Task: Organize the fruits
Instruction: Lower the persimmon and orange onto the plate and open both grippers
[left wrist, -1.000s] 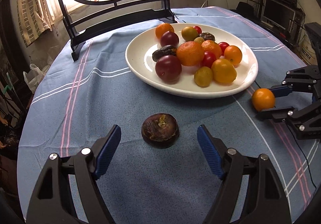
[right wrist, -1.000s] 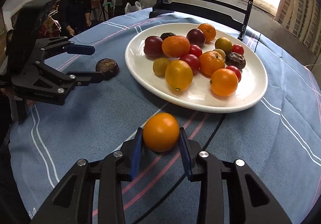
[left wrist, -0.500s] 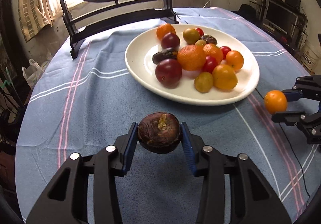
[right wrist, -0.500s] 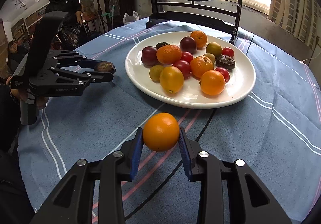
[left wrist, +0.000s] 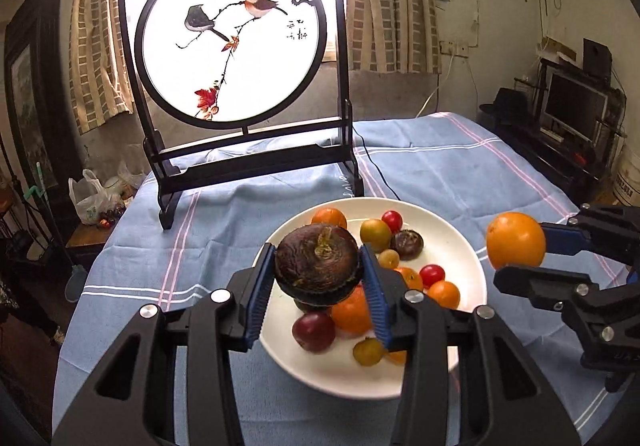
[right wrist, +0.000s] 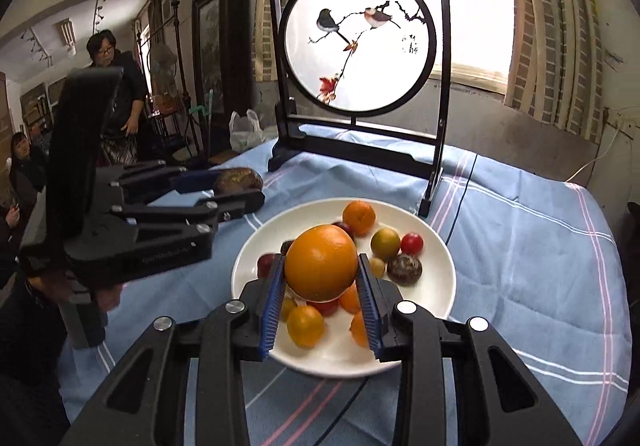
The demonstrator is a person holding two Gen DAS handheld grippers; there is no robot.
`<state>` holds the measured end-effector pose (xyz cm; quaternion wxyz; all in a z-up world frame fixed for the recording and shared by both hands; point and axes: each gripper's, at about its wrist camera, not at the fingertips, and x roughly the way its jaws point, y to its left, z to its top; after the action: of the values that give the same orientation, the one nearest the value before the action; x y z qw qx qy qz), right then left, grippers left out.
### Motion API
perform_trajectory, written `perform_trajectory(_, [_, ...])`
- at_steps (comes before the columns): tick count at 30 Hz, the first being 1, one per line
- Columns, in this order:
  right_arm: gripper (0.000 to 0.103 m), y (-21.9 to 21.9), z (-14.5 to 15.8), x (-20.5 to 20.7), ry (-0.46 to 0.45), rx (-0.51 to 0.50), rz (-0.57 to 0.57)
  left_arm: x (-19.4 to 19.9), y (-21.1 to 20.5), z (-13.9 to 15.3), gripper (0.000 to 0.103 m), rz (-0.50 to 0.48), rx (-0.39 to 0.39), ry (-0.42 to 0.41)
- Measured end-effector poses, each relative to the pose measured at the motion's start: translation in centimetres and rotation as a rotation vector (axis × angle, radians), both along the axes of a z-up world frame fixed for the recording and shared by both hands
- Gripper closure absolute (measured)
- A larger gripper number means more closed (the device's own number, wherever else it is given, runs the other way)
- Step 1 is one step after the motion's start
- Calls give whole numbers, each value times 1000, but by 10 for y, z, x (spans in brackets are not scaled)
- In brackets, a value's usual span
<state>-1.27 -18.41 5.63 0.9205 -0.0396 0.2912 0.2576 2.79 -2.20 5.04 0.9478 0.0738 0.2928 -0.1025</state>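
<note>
While the dark brown fruit is sitting clamped in the left gripper, the orange is being pinched by the right gripper, both hanging over the white plate at roughly 12 o'clock from each camera. Most fruit is already lying on that plate; these two are apparently the last awaiting placement. Only the right wrist view is showing two people at 9 o'clock; only the left is showing the monitor at 3 o'clock.
</note>
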Motion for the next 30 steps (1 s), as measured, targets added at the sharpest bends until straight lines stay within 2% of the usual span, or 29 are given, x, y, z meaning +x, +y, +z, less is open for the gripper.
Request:
perform_trajectory(6, [68,4,4,28,-3,46,-18,29,-6,-12,61,48,-11,31])
perform_trajectory(13, [68,15,-15,51,46,54,-25,52,-9,-33,61,70,-21,75])
perform_trajectory(19, [68,17,-30,66,80,41,-45,62,-10,-49,61,73,-13,105])
perform_trajectory(30, [68,13,-46,82,123,34,-73,67,-13,-60,61,80,13,109])
